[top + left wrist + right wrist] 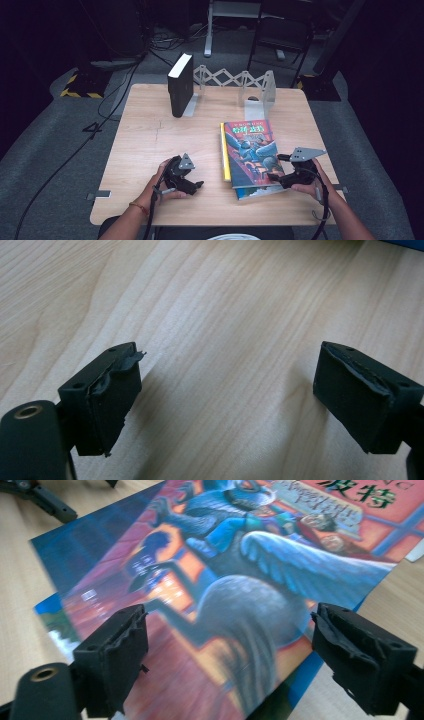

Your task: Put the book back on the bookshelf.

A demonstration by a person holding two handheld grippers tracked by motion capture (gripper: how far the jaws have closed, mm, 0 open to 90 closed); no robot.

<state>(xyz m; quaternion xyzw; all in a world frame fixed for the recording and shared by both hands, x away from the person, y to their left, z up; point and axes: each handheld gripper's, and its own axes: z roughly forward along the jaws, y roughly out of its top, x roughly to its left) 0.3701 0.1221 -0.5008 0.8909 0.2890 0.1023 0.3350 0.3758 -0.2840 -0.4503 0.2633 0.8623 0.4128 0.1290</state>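
- High view: the left gripper [196, 185] sits low over bare table [145, 145] near the front edge, a hand wrapped round it, nothing between its jaws. To its right lies a stack of books; the top book [251, 150], with a red and blue picture cover, lies flat over a yellow-edged one [225, 155]. The right gripper [272, 177] is at the stack's near right corner. At the back, a black book [180, 85] stands upright against a metal rack [235, 82].
- Left gripper view: jaws spread wide, only wood grain between them.
- Right gripper view: jaws wide apart, hanging over the top book's cover, pads [117, 655] not pressing on it; a blue book [47, 607] peeks out beneath.
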